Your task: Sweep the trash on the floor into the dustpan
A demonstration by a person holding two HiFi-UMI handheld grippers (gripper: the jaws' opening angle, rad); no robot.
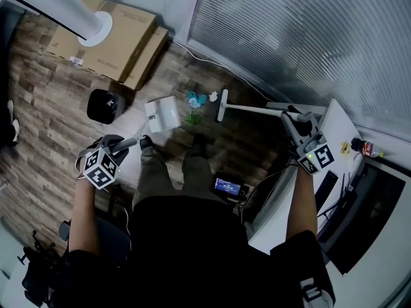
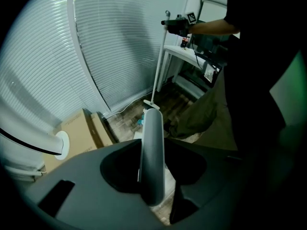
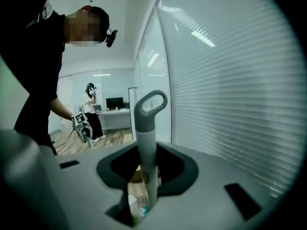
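Observation:
A white dustpan [image 1: 164, 113] rests on the wood floor ahead of my feet. My left gripper [image 1: 126, 145] is shut on its grey handle [image 2: 153, 147], which runs up between the jaws. Just beyond the pan lie bits of trash: teal [image 1: 194, 98], white [image 1: 212, 96] and green [image 1: 191, 117]. The broom's head [image 1: 221, 105] stands on the floor beside the trash. Its long white handle [image 1: 253, 110] leads to my right gripper [image 1: 290, 117], which is shut on it. The looped handle top [image 3: 149, 107] sticks up past those jaws.
Flat cardboard boxes [image 1: 112, 43] and a white round post base [image 1: 96, 29] lie at the far left. A black round object [image 1: 104, 106] sits left of the dustpan. A white desk [image 1: 337, 130] is at the right and slatted blinds [image 1: 302, 37] ahead. Another person [image 3: 91, 111] stands far off.

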